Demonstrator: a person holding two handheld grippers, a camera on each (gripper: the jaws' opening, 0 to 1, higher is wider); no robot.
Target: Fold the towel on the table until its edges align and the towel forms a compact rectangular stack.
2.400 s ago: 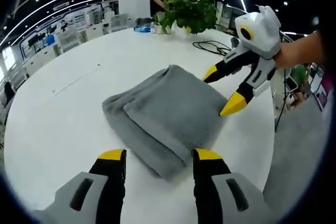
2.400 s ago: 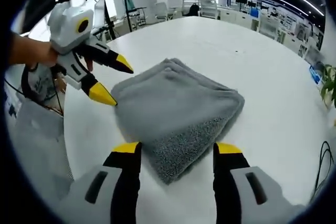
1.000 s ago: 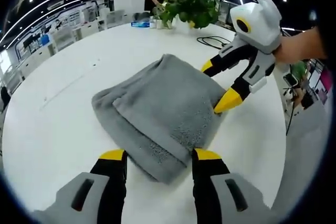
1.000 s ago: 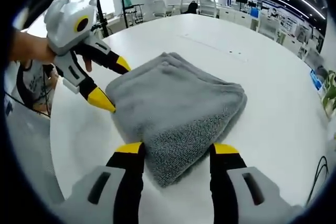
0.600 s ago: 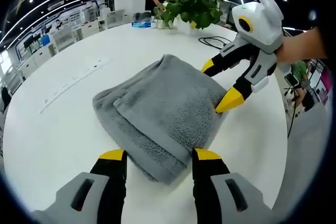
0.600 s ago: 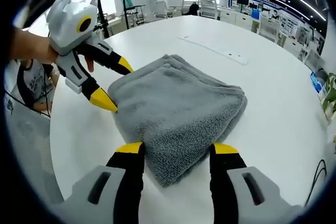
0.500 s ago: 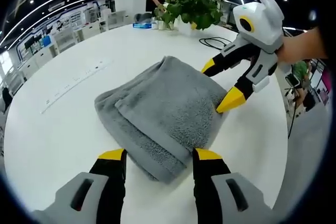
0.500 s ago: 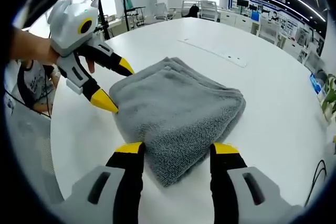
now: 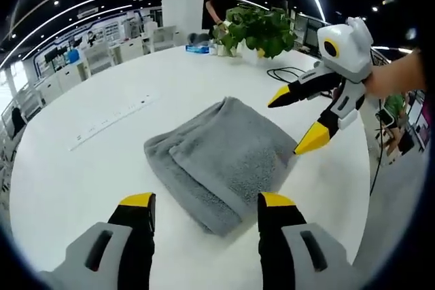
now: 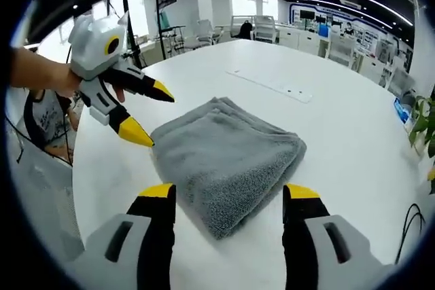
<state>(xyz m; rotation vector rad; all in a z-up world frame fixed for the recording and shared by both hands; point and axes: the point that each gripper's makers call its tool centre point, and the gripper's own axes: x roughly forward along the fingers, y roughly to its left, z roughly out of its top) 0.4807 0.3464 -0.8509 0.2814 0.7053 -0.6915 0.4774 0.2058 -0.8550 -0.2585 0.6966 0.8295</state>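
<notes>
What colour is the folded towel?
Plain grey towel, no pattern; shows best in the right gripper view.

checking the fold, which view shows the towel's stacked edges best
The left gripper view: the towel shows its upper layer stepped back from the lower one along the near edge. The right gripper view shows the towel mostly as one corner and its fluffy top.

The towel (image 9: 223,159) is plain mid-grey with a nubby pile and no printed pattern, lying on a plain white tabletop (image 9: 81,174). The left tongs (image 9: 206,203) are black along the jaws with yellow tips and pale grey bodies, and the right tongs (image 9: 298,121), seen in the left gripper view, have a white housing with a yellow ring, black jaws and yellow tips. A potted plant (image 9: 262,26) has green leaves, a black cable (image 9: 285,73) lies near it, and a small blue box (image 9: 197,49) stands beside it.
</notes>
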